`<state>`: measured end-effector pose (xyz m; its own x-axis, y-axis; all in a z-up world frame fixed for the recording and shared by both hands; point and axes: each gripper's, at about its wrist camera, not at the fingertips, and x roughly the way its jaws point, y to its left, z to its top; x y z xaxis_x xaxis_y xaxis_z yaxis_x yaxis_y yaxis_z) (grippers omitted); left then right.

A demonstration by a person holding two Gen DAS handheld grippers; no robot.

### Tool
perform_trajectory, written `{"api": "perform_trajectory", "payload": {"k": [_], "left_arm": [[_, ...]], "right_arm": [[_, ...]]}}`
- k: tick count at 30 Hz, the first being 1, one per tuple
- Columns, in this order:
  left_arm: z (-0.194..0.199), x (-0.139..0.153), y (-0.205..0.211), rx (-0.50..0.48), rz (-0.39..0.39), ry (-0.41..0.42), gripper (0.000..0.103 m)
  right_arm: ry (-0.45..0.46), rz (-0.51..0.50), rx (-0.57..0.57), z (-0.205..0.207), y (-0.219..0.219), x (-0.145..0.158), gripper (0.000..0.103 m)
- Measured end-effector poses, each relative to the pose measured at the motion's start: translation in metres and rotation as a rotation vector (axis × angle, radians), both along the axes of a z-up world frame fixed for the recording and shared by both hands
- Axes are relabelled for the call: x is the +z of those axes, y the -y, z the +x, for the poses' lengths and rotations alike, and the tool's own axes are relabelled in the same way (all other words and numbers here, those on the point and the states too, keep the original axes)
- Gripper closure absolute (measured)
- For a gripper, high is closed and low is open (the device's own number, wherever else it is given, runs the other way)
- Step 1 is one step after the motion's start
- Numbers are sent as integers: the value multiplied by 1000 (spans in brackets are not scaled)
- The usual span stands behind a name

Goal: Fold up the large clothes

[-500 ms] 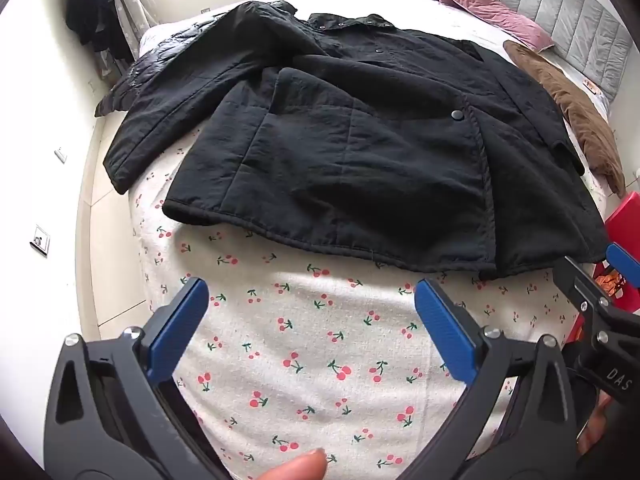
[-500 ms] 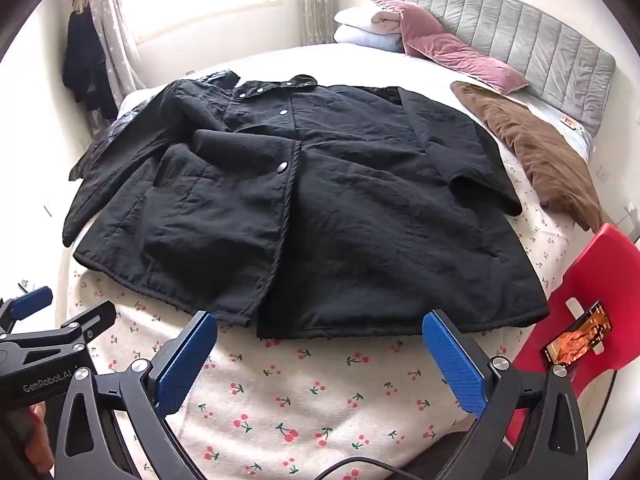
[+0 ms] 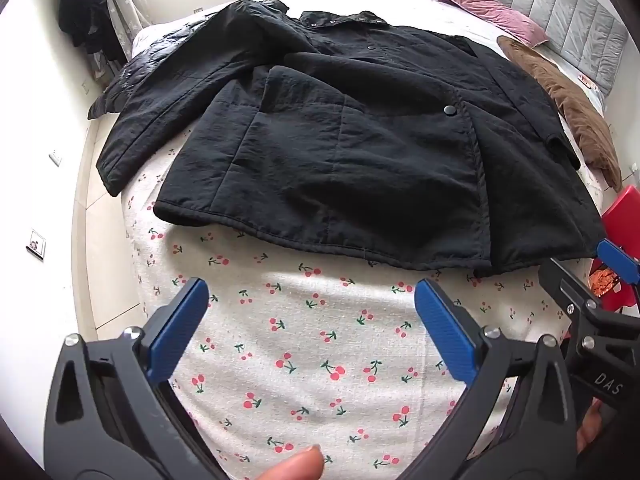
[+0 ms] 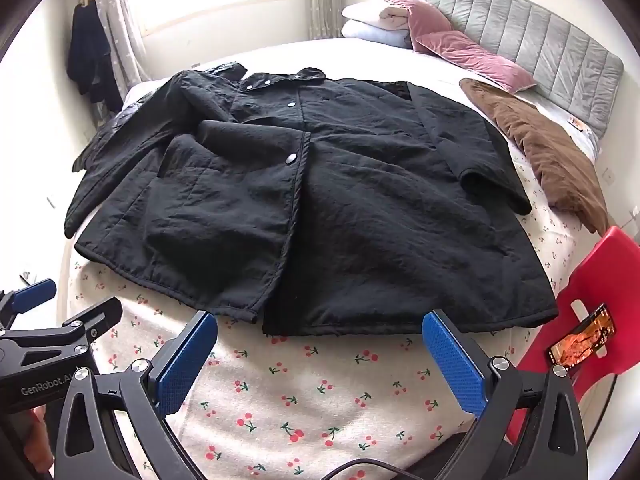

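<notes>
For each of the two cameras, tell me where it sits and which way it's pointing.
Left wrist: on the left tongs, angled down at the black coat on the cherry-print sheet; a fingertip and the right tongs show.
Right wrist: on the right tongs, angled down at the coat, with a red chair beside it; the left tongs show.
Shared: coat, sheet, brown garment, pink pillow, headboard.

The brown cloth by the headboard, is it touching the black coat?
Apart. In the right wrist view a strip of cherry-print sheet shows between the brown cloth and the nearest sleeve of the black coat.
</notes>
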<state>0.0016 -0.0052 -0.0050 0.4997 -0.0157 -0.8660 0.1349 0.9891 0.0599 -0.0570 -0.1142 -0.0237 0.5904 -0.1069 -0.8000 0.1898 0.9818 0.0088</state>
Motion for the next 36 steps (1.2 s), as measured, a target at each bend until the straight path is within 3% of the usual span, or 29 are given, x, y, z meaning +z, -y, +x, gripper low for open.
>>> {"api": "perform_trajectory", "payload": {"k": [36], "left_arm": [[3, -6, 2, 2, -1, -14, 1]], "right_arm": [[-9, 18, 3, 1, 8, 0, 0]]}}
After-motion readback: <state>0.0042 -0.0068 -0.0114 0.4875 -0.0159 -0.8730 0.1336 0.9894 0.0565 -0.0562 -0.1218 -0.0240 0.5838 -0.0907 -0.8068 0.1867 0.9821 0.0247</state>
